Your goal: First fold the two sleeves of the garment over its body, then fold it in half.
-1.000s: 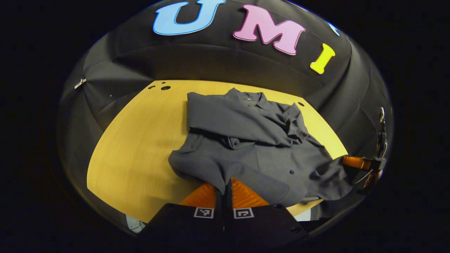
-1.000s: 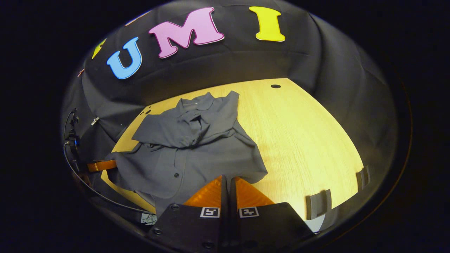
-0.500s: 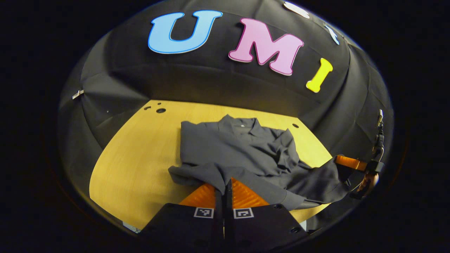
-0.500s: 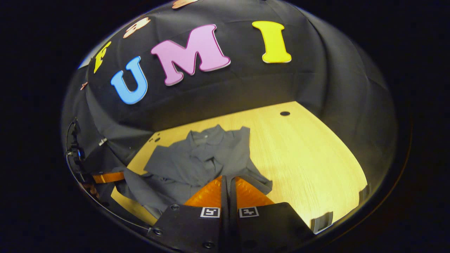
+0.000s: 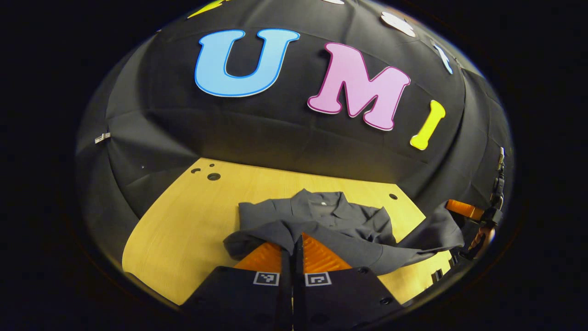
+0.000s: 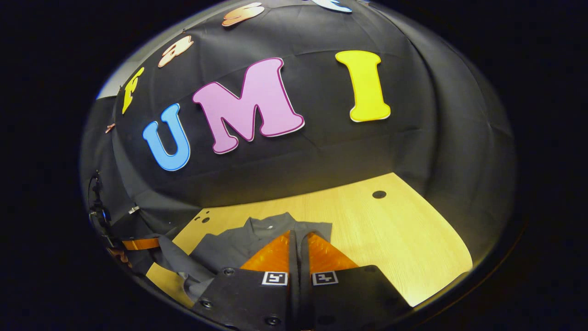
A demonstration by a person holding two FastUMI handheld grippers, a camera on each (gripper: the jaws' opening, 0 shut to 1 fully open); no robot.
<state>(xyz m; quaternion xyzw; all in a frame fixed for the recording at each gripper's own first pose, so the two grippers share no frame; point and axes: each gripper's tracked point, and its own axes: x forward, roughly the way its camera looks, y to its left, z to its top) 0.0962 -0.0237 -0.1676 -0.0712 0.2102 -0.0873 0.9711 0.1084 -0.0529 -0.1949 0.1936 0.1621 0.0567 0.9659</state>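
In the left gripper view, the left hand-held gripper sat at six o'clock with its two fingers pressed together, clenched on the near hem of the dark grey shirt. The hem was lifted off the yellow wooden desk and draped over the fingertips, with a fold of cloth hanging to about seven o'clock of them. Beyond the lifted hem, toward twelve o'clock, the collar and upper body of the shirt lay flat on the desk, with folded cloth bunched over the chest. Toward three o'clock the hem stretched in a raised band to the right hand-held gripper, which met the cloth at the far corner; the hand holding it showed just below. Small round holes marked the desk at ten o'clock and at two o'clock.

In the right gripper view, the right hand-held gripper also stood at six o'clock, its fingers closed with no gap between them, grasping the shirt at its hem. The collar lay just past the fingertips, at about eleven o'clock. At nine o'clock the left hand-held gripper held the other corner of the hem, the cloth sagging between the two. Bare desk spread from one to four o'clock.
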